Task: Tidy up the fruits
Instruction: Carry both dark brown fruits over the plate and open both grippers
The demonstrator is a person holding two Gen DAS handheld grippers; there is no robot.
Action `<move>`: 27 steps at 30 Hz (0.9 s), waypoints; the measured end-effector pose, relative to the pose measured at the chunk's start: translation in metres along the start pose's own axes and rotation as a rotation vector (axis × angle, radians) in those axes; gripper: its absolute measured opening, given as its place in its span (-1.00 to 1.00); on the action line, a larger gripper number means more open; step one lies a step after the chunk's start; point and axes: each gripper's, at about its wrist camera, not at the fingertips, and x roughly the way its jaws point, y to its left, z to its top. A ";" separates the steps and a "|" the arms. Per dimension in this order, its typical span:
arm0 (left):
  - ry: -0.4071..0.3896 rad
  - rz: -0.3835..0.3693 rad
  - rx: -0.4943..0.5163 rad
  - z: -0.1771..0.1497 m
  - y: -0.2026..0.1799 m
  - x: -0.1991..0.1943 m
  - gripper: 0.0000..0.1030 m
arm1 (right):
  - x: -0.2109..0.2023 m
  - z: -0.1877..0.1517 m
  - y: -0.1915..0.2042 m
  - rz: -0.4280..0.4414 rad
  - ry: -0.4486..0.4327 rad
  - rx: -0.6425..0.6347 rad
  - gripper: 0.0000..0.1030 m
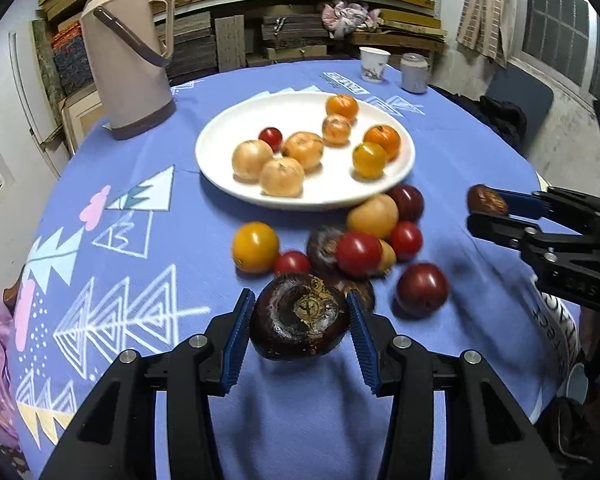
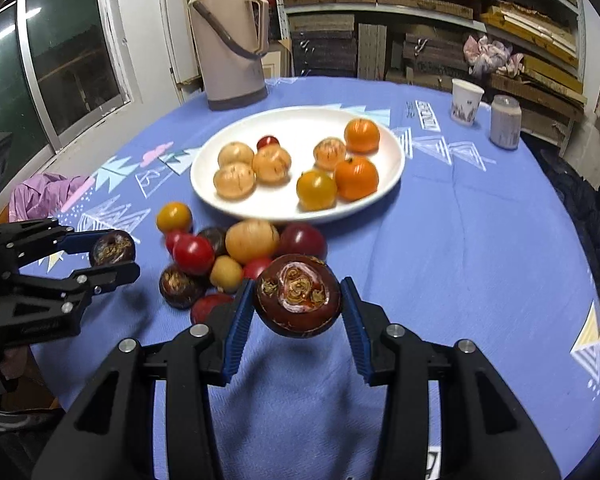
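Note:
A dark brown water chestnut (image 1: 300,322) hangs above the blue tablecloth (image 1: 300,400), and my left gripper (image 1: 300,298) is shut on it. My right gripper (image 2: 297,286) is shut on a second, reddish-brown water chestnut (image 2: 298,300), also lifted clear of the cloth. Each gripper shows in the other's view, the right gripper (image 1: 474,210) at the right and the left gripper (image 2: 134,254) at the left. The white plate (image 1: 260,112) ahead holds several oranges, pale round fruits and small tomatoes. A loose pile of tomatoes (image 1: 358,253), plums (image 1: 422,289) and more chestnuts lies between the plate and the grippers.
A tall beige thermos (image 1: 128,52) stands at the back left of the round table. A paper cup (image 1: 374,64) and a small jar (image 1: 414,72) sit at the back right. A pink cloth (image 2: 44,196) hangs off the left edge. Shelves of stacked boxes fill the wall behind.

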 end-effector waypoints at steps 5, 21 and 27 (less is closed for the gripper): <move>-0.042 0.018 0.004 0.027 0.006 -0.005 -0.08 | 0.000 0.020 -0.007 -0.004 -0.016 -0.010 -0.17; -0.054 0.009 -0.053 0.125 0.026 0.046 -0.08 | 0.058 0.104 -0.008 0.039 -0.022 -0.039 -0.17; -0.020 0.014 -0.066 0.140 0.032 0.078 -0.08 | 0.099 0.120 -0.009 0.052 0.019 -0.033 -0.17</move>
